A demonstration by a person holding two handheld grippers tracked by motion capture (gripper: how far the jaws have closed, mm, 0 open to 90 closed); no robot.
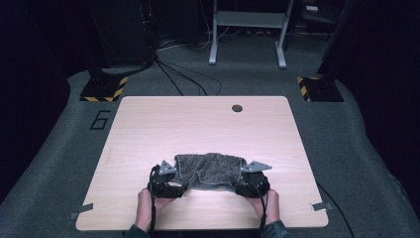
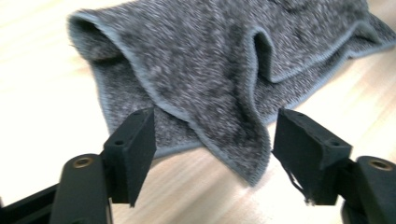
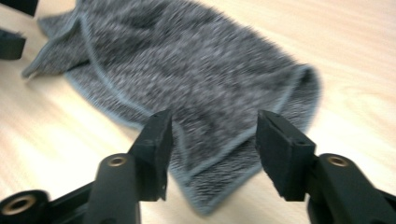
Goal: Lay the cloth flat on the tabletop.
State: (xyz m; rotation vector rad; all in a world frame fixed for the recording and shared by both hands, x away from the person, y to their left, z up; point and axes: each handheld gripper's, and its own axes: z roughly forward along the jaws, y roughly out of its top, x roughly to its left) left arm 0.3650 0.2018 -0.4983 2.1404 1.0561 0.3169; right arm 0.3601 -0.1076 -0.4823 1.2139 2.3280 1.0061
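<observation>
A grey speckled towel (image 1: 210,171) lies crumpled and partly folded near the front middle of the wooden table (image 1: 198,124). My left gripper (image 1: 174,184) sits at the towel's near left corner, held by a hand. In the left gripper view, the towel (image 2: 210,70) sends a hemmed corner down between the open jaws of the left gripper (image 2: 217,156), and neither pad presses on it. My right gripper (image 1: 246,184) sits at the near right corner. In the right gripper view, the towel (image 3: 187,60) has a folded edge lying between the jaws of the right gripper (image 3: 217,151), which stand apart.
A dark round hole (image 1: 237,108) is in the table's far side. Grey tape tabs (image 1: 81,210) mark the front corners. Stand bases with yellow-black stripes (image 1: 104,89) and a metal frame (image 1: 247,29) stand on the carpet beyond the table.
</observation>
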